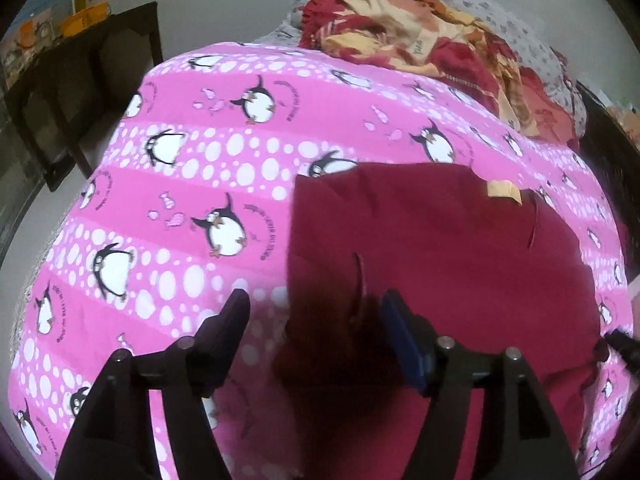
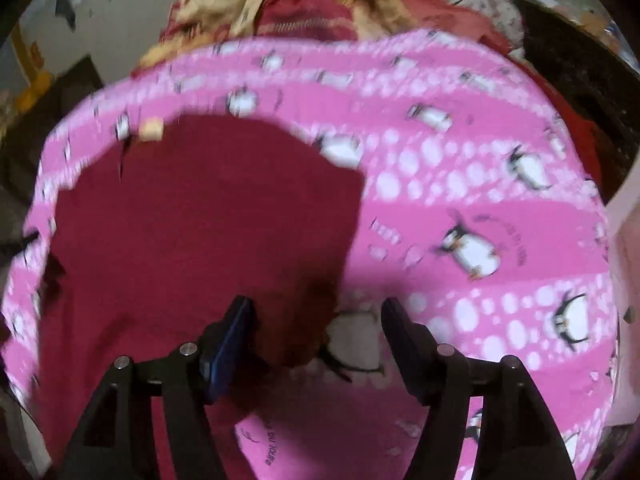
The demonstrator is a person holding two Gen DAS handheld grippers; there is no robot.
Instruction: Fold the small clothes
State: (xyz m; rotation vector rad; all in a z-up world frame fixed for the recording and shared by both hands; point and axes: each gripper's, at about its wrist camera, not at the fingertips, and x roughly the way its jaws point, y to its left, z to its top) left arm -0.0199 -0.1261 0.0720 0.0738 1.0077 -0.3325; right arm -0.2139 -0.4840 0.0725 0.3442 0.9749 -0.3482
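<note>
Lying flat on the pink penguin-print bedsheet (image 1: 180,184) is a dark red garment (image 1: 440,248), its small yellow tag (image 1: 504,191) at the edge farthest from both cameras. The left gripper (image 1: 314,312) hangs over the near left corner of the garment with its fingers (image 1: 394,320) spread apart and released; a raised ridge of the red cloth stands in the gap between them, touched by neither finger as far as the left wrist view shows. The right gripper (image 2: 318,316) hangs over the near right corner of the garment, fingers (image 2: 236,320) likewise parted and gripping nothing, with the cloth's shadowed edge and a patch of bedsheet between them. That view is blurred. Beyond the garment, past its tagged edge, a crumpled red and yellow blanket (image 1: 420,28) sits on the bed. To the left of the garment, off the bed, stands dark wooden furniture (image 1: 80,92) against a pale wall
</note>
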